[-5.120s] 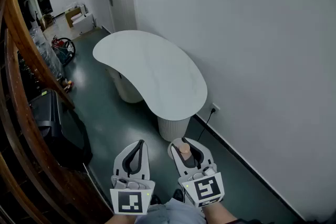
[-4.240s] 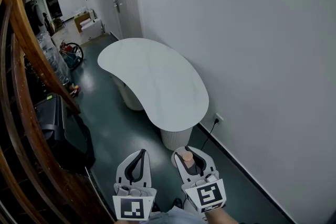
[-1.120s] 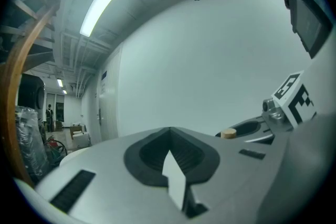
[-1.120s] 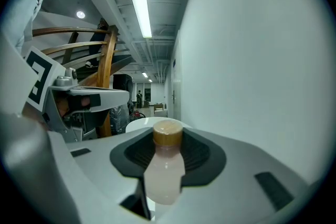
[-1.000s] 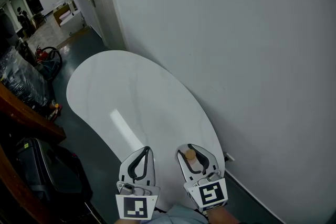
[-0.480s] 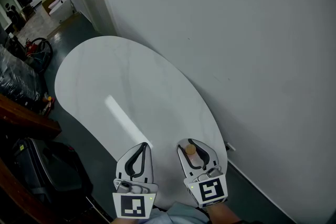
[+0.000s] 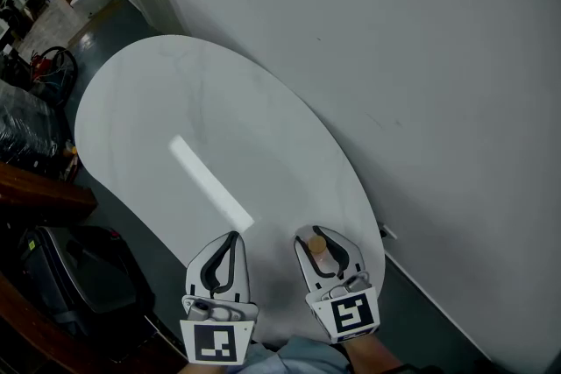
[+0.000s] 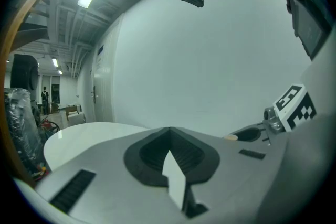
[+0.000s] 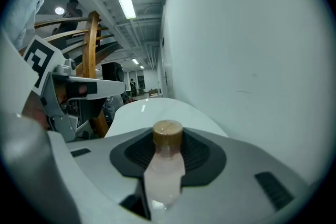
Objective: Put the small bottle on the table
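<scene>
One step left: you hold small bottle (image 7: 317, 250) upright in right gripper (image 7: 322, 233), jaws clamped on its body, seemingly over near end of table (image 7: 202, 118). Small bottle not yet on table. Your left gripper (image 7: 228, 239) hangs alongside, over table's near edge, jaws together, empty. Remaining: lower, set down, release.

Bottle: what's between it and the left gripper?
Only bare white table, seen in the head view; nothing lies between the bottle and the left gripper.
</scene>
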A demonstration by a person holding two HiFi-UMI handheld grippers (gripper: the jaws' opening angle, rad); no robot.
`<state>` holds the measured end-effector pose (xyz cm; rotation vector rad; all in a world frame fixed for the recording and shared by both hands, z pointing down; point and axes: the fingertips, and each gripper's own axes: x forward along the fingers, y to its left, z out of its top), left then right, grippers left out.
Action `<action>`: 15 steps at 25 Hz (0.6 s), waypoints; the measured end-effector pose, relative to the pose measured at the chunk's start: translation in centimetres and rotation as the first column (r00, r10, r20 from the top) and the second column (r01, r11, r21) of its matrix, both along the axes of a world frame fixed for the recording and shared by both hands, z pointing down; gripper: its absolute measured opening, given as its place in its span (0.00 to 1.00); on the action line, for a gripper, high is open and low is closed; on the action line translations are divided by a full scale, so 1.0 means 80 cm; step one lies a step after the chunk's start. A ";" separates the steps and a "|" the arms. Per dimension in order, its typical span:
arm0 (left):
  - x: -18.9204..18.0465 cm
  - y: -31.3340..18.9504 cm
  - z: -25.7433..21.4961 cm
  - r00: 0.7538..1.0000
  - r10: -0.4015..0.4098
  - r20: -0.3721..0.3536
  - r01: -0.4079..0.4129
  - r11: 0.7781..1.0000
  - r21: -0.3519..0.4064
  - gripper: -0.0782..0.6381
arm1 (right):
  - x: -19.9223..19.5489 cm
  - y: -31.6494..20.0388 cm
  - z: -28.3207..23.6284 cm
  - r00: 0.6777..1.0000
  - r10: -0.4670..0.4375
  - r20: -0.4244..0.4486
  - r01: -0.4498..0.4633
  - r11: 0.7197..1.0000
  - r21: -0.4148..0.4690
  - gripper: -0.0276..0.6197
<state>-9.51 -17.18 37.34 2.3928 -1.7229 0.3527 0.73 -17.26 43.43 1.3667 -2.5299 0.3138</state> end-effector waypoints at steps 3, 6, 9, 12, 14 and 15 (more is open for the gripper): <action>0.001 -0.003 0.006 1.000 0.001 -0.004 -0.001 1.000 -0.026 0.11 | 0.000 0.000 0.009 1.000 -0.004 0.004 0.004 1.000 -0.012 0.23; 0.000 -0.005 0.011 1.000 0.001 -0.002 -0.001 0.999 -0.045 0.11 | 0.000 -0.003 0.013 1.000 -0.007 0.009 0.007 1.000 0.003 0.23; -0.002 -0.007 0.019 1.000 0.000 0.003 0.000 0.998 -0.068 0.11 | 0.001 -0.004 0.024 1.000 -0.008 0.000 0.008 1.000 -0.020 0.23; -0.003 -0.008 0.026 1.000 0.002 0.009 -0.001 0.996 -0.085 0.11 | 0.001 -0.006 0.033 1.000 -0.004 0.001 0.004 0.999 -0.032 0.23; -0.005 -0.008 0.028 1.000 -0.002 0.008 0.003 0.996 -0.092 0.11 | 0.000 -0.006 0.036 1.000 -0.002 0.005 0.002 0.999 -0.037 0.23; -0.006 -0.008 0.028 1.000 -0.003 0.009 0.004 0.996 -0.095 0.11 | -0.001 -0.006 0.037 1.000 -0.003 0.006 0.003 0.999 -0.040 0.23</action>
